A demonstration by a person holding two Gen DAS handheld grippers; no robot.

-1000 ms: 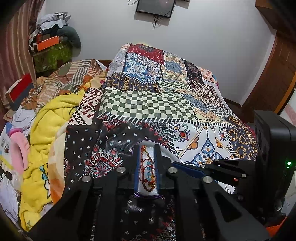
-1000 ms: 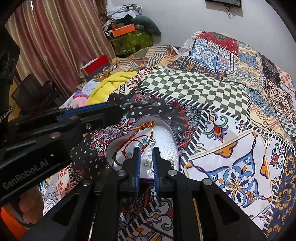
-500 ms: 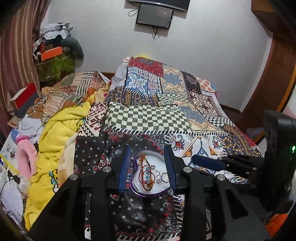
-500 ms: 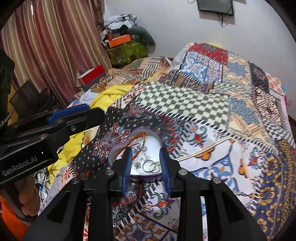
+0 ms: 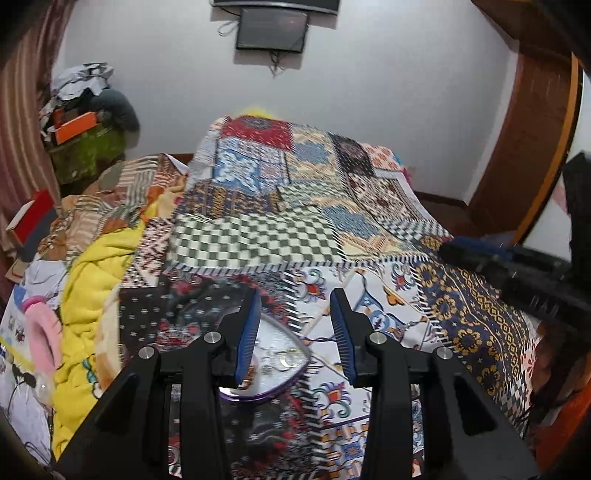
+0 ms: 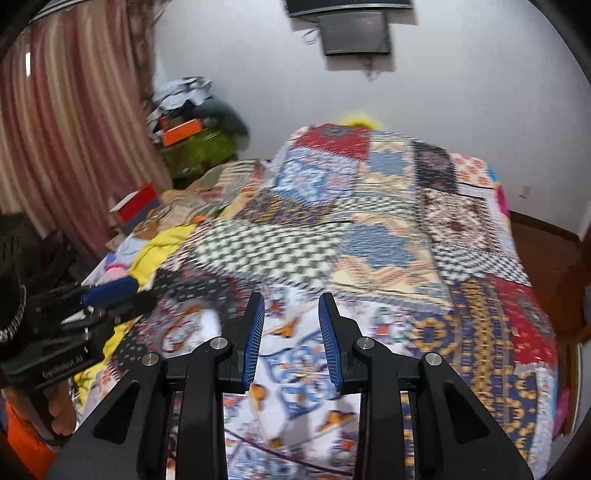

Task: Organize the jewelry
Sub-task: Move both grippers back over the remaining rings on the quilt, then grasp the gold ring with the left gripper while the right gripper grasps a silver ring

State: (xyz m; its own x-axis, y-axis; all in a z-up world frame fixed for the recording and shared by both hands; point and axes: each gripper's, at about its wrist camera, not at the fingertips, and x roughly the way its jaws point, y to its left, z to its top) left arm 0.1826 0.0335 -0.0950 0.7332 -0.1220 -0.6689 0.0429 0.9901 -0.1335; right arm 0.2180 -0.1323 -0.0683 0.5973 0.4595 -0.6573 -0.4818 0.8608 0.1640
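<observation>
Patchwork bedspread (image 5: 258, 240) in many prints covers the bed that carries everything here. On it, low in the left wrist view, lies a heart-shaped tray (image 5: 284, 380) with a purple rim and a pale, glittery floor; a few silver rings (image 5: 286, 360) rest inside it, and a trace of red beadwork shows at its near left edge, though the left finger hides most of that side. The left tongs (image 5: 293, 336) hang above the tray with their blue-padded fingers (image 5: 248, 338) spread wide and nothing between them; the tray sits under the left finger and the gap, not touched by either pad as far as can be seen.

From the right wrist camera the right tongs (image 6: 291, 338) are also spread apart and empty, over a white-and-blue floral patch of the bedspread. That picture is blurred, and the tray cannot be made out in it. The left tongs' black body appears at its left edge, and the right tongs' body at the right edge of the left view.

Beside the bed on the left lie a yellow blanket (image 5: 92, 280) and a pink object (image 5: 42, 336). Farther back stand a red box (image 5: 33, 218), a green bundle with an orange box (image 5: 74, 127) on top, striped curtains (image 6: 70, 136), and a dark screen (image 5: 272, 28) on the white wall.
</observation>
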